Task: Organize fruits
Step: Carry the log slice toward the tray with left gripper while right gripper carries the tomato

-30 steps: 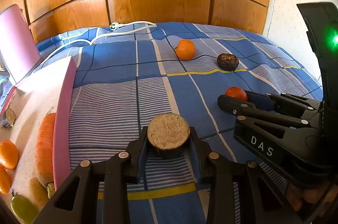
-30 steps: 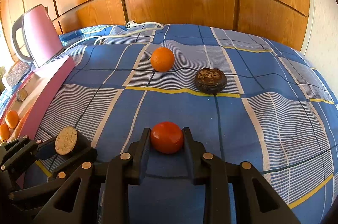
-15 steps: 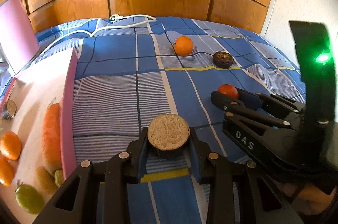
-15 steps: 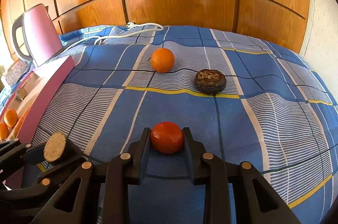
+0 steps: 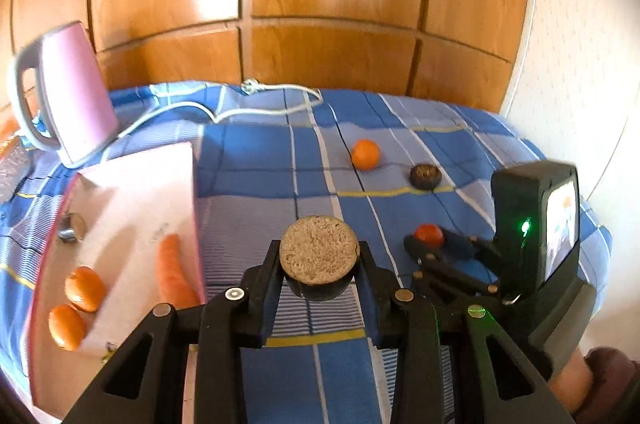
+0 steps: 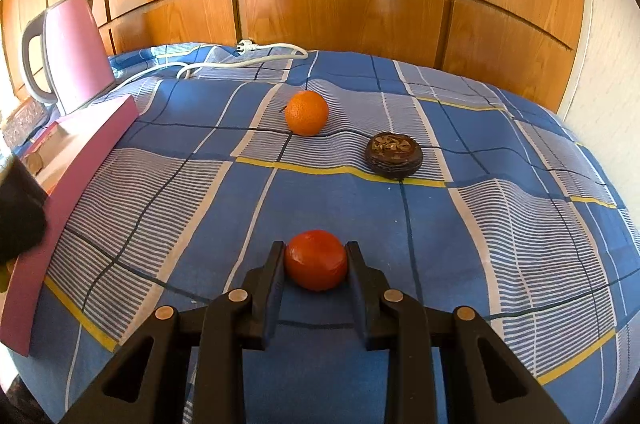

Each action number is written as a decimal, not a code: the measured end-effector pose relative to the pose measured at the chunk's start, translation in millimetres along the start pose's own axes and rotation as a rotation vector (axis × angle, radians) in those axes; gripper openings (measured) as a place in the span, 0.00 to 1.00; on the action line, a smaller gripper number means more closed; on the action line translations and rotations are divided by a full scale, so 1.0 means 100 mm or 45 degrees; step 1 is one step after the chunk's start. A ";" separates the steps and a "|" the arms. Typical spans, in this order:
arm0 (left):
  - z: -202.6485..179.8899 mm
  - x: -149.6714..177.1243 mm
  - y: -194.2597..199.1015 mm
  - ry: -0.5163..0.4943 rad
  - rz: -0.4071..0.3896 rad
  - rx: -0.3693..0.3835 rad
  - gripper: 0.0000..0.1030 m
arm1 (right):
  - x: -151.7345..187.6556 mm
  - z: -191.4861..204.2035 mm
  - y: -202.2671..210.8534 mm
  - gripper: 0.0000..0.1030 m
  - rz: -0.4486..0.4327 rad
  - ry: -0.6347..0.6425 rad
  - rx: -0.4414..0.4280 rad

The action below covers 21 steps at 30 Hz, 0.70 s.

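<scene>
My left gripper (image 5: 319, 264) is shut on a round brown fruit with a rough tan top (image 5: 318, 255), held above the blue checked bedspread. To its left a pink-rimmed tray (image 5: 193, 192) holds a carrot (image 5: 173, 274) and two small oranges (image 5: 85, 288). My right gripper (image 6: 316, 266) is shut on a red-orange tomato-like fruit (image 6: 316, 264) that rests on the bedspread; the same fruit (image 5: 428, 234) and the right gripper (image 5: 425, 243) also show at the right of the left wrist view. Farther back lie an orange (image 6: 306, 113) and a dark brown fruit (image 6: 394, 155).
A pink kettle (image 6: 74, 54) stands at the back left with a white cable (image 6: 244, 58) trailing over the bed. Wooden panelling closes off the far side and a white wall the right. A small metal object (image 5: 72, 226) lies in the tray.
My left gripper has risen with the brown fruit, so more of the tray and the kettle show. The right gripper and its fruit have stayed in place.
</scene>
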<state>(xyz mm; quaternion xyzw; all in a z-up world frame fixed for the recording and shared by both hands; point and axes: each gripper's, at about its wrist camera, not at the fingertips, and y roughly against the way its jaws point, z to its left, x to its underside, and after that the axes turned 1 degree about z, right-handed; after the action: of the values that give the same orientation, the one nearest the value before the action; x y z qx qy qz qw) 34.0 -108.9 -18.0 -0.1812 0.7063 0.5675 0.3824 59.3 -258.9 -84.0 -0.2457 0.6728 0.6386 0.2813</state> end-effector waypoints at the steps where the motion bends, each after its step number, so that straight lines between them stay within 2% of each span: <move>1: 0.02 -0.01 0.04 0.000 -0.012 -0.010 0.34 | 0.00 0.00 0.00 0.28 0.000 0.001 0.004; 14: 0.51 -0.02 0.24 0.118 -0.050 -0.107 0.34 | 0.03 0.09 0.15 0.28 0.045 -0.053 0.006; 21: 0.82 0.01 0.32 0.200 -0.067 -0.167 0.34 | -0.10 0.34 0.37 0.28 -0.019 0.010 -0.044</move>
<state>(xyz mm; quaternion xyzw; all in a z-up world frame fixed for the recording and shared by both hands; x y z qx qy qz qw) 38.9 -22.0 -2.3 -0.2684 0.6904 0.5864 0.3278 43.0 -222.7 -51.6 -0.2580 0.6609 0.6471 0.2792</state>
